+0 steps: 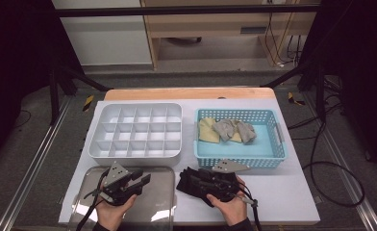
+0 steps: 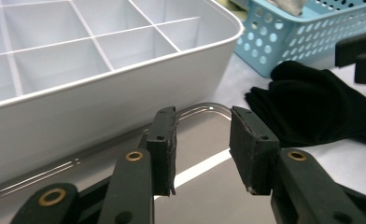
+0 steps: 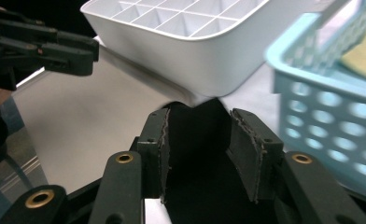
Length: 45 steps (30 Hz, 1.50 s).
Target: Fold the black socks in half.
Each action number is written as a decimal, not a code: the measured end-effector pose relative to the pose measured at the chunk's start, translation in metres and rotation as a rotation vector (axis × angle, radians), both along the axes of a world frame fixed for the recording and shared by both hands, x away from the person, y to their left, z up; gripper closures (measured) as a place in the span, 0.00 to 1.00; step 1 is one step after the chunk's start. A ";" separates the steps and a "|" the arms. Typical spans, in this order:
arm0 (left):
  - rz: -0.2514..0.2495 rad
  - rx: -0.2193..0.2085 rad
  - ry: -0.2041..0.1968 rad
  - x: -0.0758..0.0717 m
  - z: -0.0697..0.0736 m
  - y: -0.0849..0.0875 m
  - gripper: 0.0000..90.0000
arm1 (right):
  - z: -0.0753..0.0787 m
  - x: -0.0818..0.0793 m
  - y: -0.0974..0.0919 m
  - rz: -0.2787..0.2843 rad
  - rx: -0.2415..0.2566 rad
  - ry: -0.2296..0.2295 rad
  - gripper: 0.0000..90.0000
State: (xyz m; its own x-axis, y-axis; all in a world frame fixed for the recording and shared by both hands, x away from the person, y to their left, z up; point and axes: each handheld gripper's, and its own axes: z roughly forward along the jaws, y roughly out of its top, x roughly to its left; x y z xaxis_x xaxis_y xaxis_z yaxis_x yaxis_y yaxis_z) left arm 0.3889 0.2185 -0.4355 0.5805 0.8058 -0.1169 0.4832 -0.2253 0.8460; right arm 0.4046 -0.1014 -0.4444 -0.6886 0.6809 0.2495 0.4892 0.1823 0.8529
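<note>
A black cloth (image 1: 183, 186) lies bunched on the white table between the metal tray and the blue basket. My right gripper (image 1: 190, 175) rests over it, held by a hand from below. In the right gripper view its jaws (image 3: 197, 149) stand apart with the black cloth (image 3: 195, 191) lying between and beneath them, the pads not pressing on it. My left gripper (image 1: 145, 179) hovers over the shiny metal tray (image 1: 162, 204). Its jaws (image 2: 202, 144) are open with nothing between them, and the black cloth (image 2: 321, 107) lies off to its right.
A white divided organiser (image 1: 94, 137) stands behind the tray, its compartments bare. A blue perforated basket (image 1: 239, 162) at the right holds a beige cloth (image 1: 207, 130) and grey cloths (image 1: 234, 129). The table's wooden far edge (image 1: 189, 93) lies beyond.
</note>
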 end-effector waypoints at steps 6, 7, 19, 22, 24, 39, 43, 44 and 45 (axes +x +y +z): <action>-0.041 -0.012 0.020 0.002 0.001 -0.013 0.66 | -0.002 -0.007 -0.027 -0.069 -0.063 0.003 0.69; -0.046 -0.017 0.025 0.003 0.001 -0.016 0.66 | -0.004 -0.009 -0.032 -0.074 -0.064 0.011 0.70; -0.124 0.014 0.046 0.010 0.005 -0.059 0.59 | -0.013 -0.026 -0.054 -0.092 -0.079 0.019 0.69; -0.137 0.016 0.067 0.014 0.002 -0.069 0.58 | -0.013 -0.028 -0.052 -0.085 -0.078 0.018 0.66; -0.152 0.027 0.092 0.016 -0.002 -0.077 0.56 | -0.016 -0.029 -0.049 -0.079 -0.081 0.021 0.63; -0.114 0.067 0.145 0.030 -0.019 -0.092 0.69 | -0.034 -0.029 -0.038 -0.073 -0.129 0.042 0.51; -0.126 0.049 0.145 0.030 -0.020 -0.093 0.78 | -0.033 -0.032 -0.037 -0.068 -0.116 0.027 0.45; -0.131 0.041 0.144 0.030 -0.020 -0.093 0.80 | -0.033 -0.032 -0.035 -0.066 -0.112 0.021 0.43; -0.138 0.029 0.143 0.030 -0.020 -0.093 0.83 | -0.034 -0.032 -0.034 -0.059 -0.109 0.027 0.43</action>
